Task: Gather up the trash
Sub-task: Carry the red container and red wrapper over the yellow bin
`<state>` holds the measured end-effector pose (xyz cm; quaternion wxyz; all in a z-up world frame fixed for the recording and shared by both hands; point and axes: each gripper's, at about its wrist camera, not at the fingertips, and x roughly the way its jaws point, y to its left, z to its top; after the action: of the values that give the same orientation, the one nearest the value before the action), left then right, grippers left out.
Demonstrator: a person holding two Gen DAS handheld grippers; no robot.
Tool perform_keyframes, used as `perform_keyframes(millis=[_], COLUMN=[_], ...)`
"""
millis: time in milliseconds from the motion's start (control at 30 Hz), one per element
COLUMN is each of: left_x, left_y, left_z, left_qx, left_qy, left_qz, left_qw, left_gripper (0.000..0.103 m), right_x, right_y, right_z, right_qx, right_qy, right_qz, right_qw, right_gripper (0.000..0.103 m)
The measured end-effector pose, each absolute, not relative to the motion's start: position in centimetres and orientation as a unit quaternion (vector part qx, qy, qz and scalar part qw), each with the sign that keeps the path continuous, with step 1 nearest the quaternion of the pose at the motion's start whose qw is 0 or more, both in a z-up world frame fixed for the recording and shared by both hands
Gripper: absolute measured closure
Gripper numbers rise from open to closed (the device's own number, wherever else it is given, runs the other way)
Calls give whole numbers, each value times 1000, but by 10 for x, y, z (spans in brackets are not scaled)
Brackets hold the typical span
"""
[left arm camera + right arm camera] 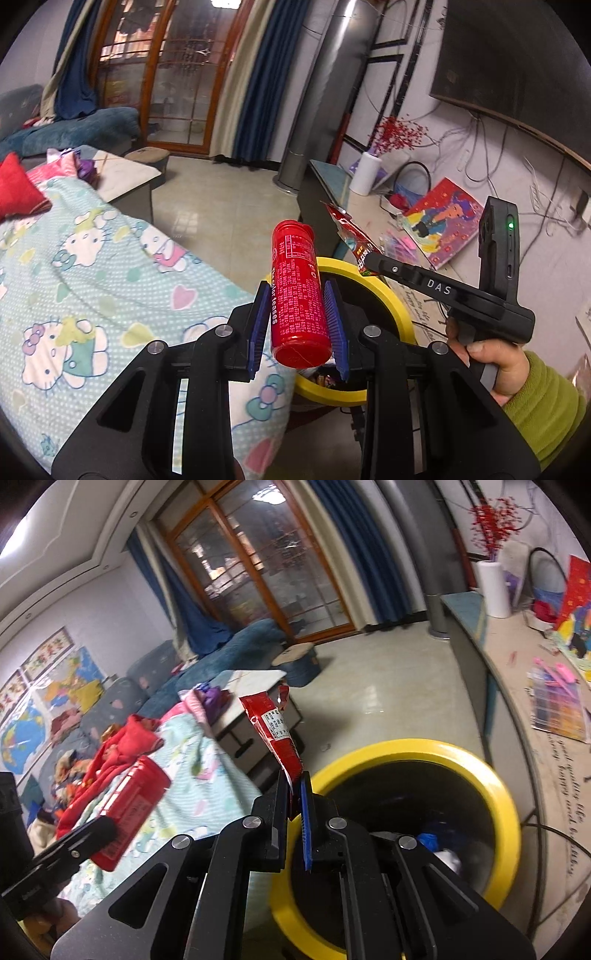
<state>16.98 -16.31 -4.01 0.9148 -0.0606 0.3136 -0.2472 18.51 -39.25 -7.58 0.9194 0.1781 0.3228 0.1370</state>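
Note:
My left gripper (298, 302) is shut on a red cylindrical canister (298, 291), held over the near edge of a yellow-rimmed trash bin (400, 306). The canister also shows in the right wrist view (131, 808), at the left. My right gripper (295, 794) is shut on a red snack wrapper (275, 731), held upright just left of the bin's yellow rim (491, 782). The right gripper (365, 260) and wrapper (351, 236) also show in the left wrist view, above the bin's far rim. Some trash lies inside the bin.
A bed with a Hello Kitty blanket (92, 266) lies left of the bin. A long counter (524, 679) with a white paper roll (365, 173), papers and a picture (443, 225) runs along the right wall. Tiled floor (229, 192) lies beyond.

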Motion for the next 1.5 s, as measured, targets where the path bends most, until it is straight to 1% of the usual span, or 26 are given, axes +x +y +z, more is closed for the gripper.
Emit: perform_keyframes(millis=[400, 700, 1100, 1500], left_x=[160, 158, 166, 188], left_y=[-207, -234, -248, -248], left_z=[-49, -66, -83, -101], left_qx=[-20, 3, 17, 11], left_qy=[313, 328, 343, 370], left_qz=[-283, -305, -307, -294], left_qw=[906, 894, 888, 881], left_gripper=[80, 80, 80, 80], right_x=[169, 163, 168, 171], right_y=[-433, -450, -459, -458], right_z=[-94, -106, -129, -143], right_qx=[167, 167, 174, 192], right_qy=[331, 341, 380, 397], right_qz=[77, 55, 35, 38], right_qw=[925, 923, 908, 897], right_gripper=[97, 97, 96, 95])
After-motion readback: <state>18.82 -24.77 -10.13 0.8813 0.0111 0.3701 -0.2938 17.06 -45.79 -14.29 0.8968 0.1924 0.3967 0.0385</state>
